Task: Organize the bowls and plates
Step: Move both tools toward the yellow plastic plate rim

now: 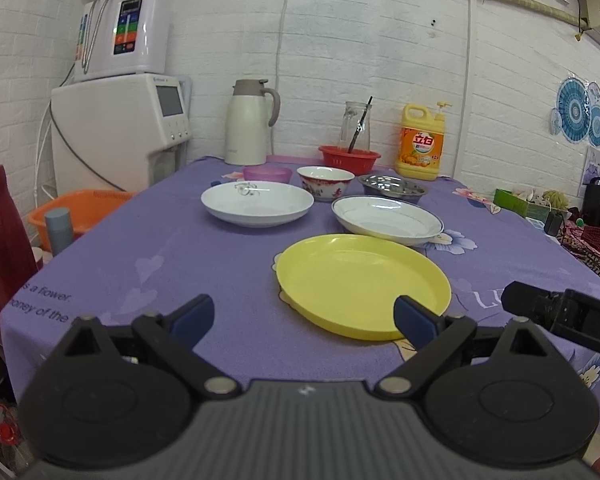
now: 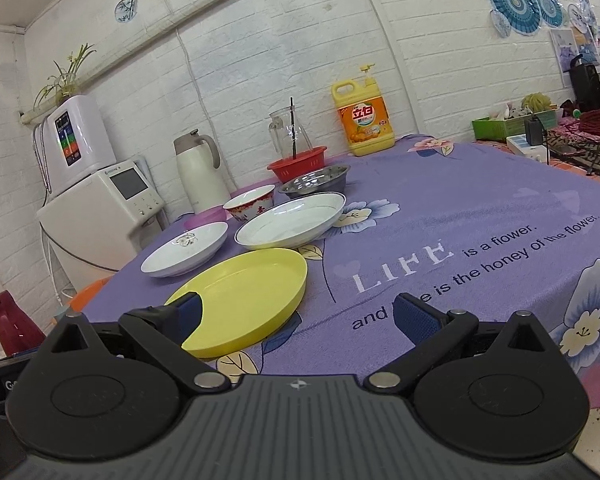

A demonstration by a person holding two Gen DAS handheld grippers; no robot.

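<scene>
Nothing looks stacked yet: the yellow plate [image 1: 362, 286] lies nearest, two white plates [image 1: 257, 203] at its 12 o'clock, three bowls [image 1: 325, 181] behind them. The left gripper [image 1: 304, 316] and right gripper [image 2: 296, 314] both gape, empty.

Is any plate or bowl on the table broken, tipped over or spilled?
Nothing stands out. The yellow plate, the two white plates, the red-patterned bowl and the steel bowl all sit upright on the purple tablecloth. No spill or crack is visible.
</scene>
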